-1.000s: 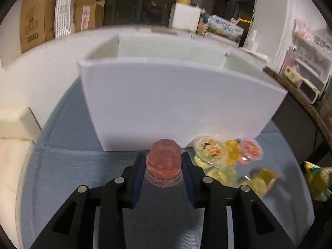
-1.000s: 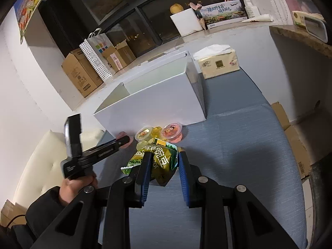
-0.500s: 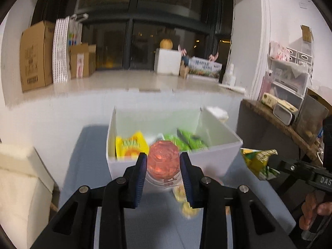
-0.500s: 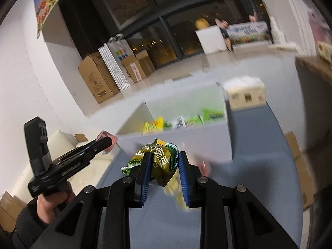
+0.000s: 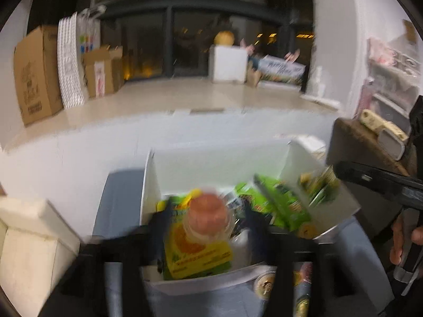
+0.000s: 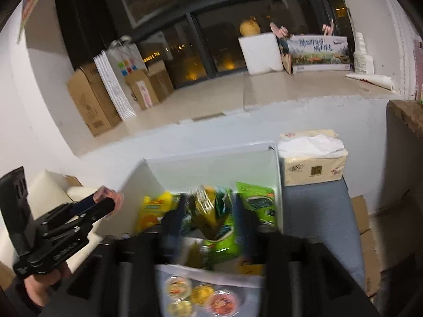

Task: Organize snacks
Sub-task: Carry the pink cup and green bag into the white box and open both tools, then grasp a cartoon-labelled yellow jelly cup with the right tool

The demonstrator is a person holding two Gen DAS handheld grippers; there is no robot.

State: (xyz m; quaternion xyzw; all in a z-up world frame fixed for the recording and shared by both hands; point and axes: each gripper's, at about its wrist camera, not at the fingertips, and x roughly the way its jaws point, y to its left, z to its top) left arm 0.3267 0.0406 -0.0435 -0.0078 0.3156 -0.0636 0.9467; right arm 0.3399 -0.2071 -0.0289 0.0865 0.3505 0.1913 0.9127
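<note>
My left gripper (image 5: 205, 219) is shut on a pink jelly cup (image 5: 208, 215) and holds it over the left part of the open white box (image 5: 148, 185). It also shows in the right wrist view (image 6: 105, 200). My right gripper (image 6: 208, 216) is shut on a green and yellow snack packet (image 6: 211, 211), above the box's (image 6: 211, 155) right part; the packet also shows in the left wrist view (image 5: 320, 185). Inside the box lie a yellow packet (image 5: 195, 253) and green packets (image 5: 280, 200). Both views are motion-blurred.
Several jelly cups (image 6: 201, 294) lie on the blue-grey table in front of the box. A tissue pack (image 6: 312, 158) stands right of the box. A cream cushion (image 5: 31, 237) is at the left. Cardboard boxes (image 5: 34, 74) stand on the ledge behind.
Both grippers have risen from the table and moved forward over the open box, each still holding its snack. The inside of the box has come into view.
</note>
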